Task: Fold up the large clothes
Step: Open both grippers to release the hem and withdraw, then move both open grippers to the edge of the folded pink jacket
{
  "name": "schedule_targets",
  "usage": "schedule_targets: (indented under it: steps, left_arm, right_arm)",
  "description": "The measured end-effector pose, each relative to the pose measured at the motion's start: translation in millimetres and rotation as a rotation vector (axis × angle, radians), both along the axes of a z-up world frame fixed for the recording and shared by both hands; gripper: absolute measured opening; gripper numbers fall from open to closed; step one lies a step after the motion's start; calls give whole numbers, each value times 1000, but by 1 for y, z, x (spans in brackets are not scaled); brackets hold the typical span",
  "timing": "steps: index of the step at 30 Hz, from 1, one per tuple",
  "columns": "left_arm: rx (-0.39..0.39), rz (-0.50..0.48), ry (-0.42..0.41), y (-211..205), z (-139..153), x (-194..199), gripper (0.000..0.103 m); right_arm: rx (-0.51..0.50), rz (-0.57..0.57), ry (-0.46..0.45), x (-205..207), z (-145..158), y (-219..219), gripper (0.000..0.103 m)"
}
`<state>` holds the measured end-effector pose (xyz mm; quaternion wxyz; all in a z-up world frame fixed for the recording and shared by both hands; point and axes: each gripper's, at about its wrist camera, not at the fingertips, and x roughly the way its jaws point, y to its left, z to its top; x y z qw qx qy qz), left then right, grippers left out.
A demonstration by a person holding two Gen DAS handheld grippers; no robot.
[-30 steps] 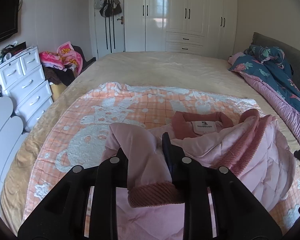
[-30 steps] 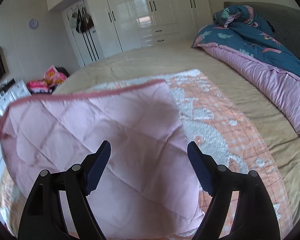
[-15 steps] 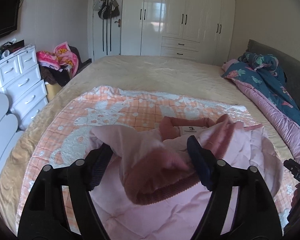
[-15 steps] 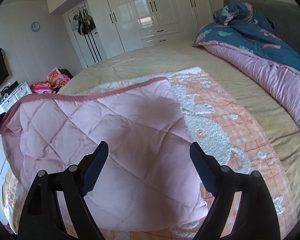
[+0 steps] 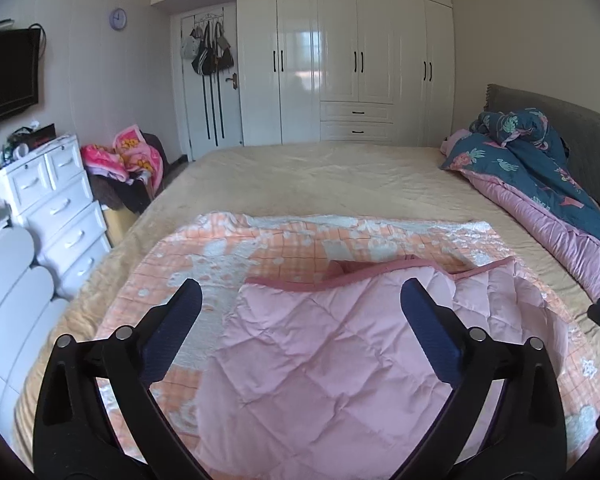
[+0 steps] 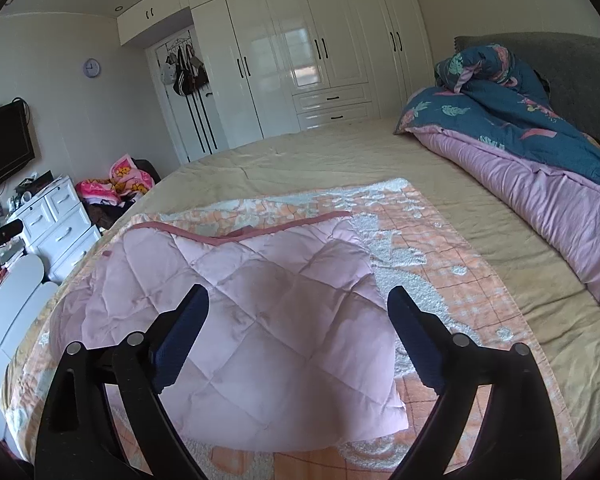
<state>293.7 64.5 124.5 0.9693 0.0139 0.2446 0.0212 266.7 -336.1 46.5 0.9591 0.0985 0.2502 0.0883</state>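
A pink quilted jacket lies folded over on an orange-and-white blanket on the bed. Its darker pink trim runs along the far edge. My left gripper is open and empty, just above the jacket's near part. In the right wrist view the same jacket lies flat under my right gripper, which is open and empty. The sleeve and collar are hidden under the folded panel.
A blue floral and pink duvet lies heaped along the right of the bed by the grey headboard. White drawers and a clothes pile stand at the left. White wardrobes fill the far wall.
My left gripper opened and let go of the pink sleeve, then pulled back. The jacket panel now lies folded flat over the sleeve and collar. My right gripper stayed open.
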Motion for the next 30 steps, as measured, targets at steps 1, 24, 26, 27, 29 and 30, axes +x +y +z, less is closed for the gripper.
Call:
schedule_targets:
  steps: [1, 24, 26, 27, 29, 30]
  left_arm:
    - [2, 1, 1, 1, 0, -1, 93]
    - [-90, 86, 241, 82, -102, -35, 94]
    - [-133, 90, 271, 93, -116, -32, 94]
    - [-147, 92, 280, 96, -120, -32, 94]
    - [-175, 84, 297, 100, -130, -26, 94]
    - [-185, 83, 306, 101, -135, -22, 94]
  right_arm:
    - [-4, -2, -5, -4, 2, 0, 93]
    - [-119, -16, 109, -19, -20, -11, 97]
    - [-153, 3, 125, -9, -26, -6, 97]
    - [-152, 17, 136, -4, -29, -5, 97]
    - [-166, 21, 165, 9, -35, -4, 97]
    - [-182, 27, 177, 17, -39, -2, 97]
